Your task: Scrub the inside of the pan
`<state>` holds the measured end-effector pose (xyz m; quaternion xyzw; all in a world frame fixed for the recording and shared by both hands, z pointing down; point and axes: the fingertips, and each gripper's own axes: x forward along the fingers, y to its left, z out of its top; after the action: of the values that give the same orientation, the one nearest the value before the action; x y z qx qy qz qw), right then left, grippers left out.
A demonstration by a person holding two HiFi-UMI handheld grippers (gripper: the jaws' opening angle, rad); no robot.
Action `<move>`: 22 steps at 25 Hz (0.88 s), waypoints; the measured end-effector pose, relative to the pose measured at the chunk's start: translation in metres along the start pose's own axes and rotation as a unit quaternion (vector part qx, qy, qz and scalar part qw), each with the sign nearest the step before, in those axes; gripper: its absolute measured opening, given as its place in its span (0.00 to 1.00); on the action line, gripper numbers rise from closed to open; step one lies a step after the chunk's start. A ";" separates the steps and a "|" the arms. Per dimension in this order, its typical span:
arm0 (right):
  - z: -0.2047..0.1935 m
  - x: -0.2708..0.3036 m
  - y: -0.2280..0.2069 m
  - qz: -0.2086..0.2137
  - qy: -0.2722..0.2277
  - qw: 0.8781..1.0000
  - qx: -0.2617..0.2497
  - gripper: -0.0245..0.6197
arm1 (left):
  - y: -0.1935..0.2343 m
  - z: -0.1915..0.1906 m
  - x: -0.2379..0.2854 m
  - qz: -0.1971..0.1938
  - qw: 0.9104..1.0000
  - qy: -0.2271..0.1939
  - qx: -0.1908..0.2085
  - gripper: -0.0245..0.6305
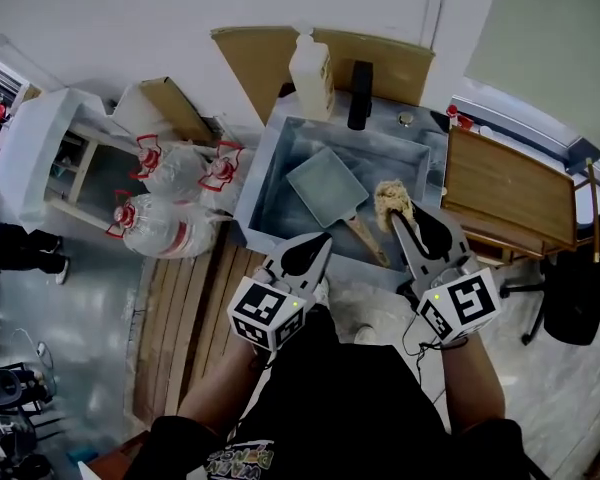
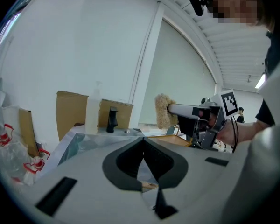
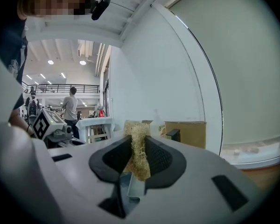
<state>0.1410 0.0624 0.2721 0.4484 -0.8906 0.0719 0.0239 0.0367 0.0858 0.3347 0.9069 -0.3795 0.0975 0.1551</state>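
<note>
A square grey pan (image 1: 326, 190) with a wooden handle (image 1: 366, 240) lies in the metal sink (image 1: 265, 183). My left gripper (image 1: 323, 240) hovers above the sink's near edge, close to the handle. Its jaws are shut with nothing between them (image 2: 143, 142). My right gripper (image 1: 401, 224) is shut on a tan fibrous scrubber (image 1: 392, 202), held over the sink's right side, to the right of the pan and apart from it. In the right gripper view the scrubber (image 3: 137, 155) sticks up between the pads. In the left gripper view the scrubber (image 2: 162, 111) shows in the air.
A soap bottle (image 1: 311, 73) and a black faucet (image 1: 360, 95) stand at the sink's back edge, in front of cardboard (image 1: 255, 53). A wooden board (image 1: 505, 193) adjoins the sink on the right. Large water bottles (image 1: 175, 198) lie on the floor to the left.
</note>
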 end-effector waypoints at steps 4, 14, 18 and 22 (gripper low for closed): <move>-0.009 0.026 -0.004 -0.005 0.016 1.000 0.006 0.18 | 0.030 -0.009 0.010 -0.002 0.999 0.014 -0.029 0.05; -0.046 0.093 -0.020 -0.005 0.061 0.998 0.021 0.18 | 0.107 -0.037 0.045 0.021 0.995 0.045 -0.081 0.05; -0.066 0.120 -0.020 0.003 0.083 0.996 0.025 0.18 | 0.136 -0.052 0.056 0.038 0.993 0.063 -0.095 0.05; -0.084 0.145 -0.020 0.011 0.100 0.994 0.031 0.18 | 0.162 -0.068 0.066 0.059 0.988 0.077 -0.121 0.05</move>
<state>0.0683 -0.0522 0.3730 0.4296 -0.8861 0.1437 0.0979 -0.0374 -0.0410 0.4511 0.8474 -0.4280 0.1290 0.2866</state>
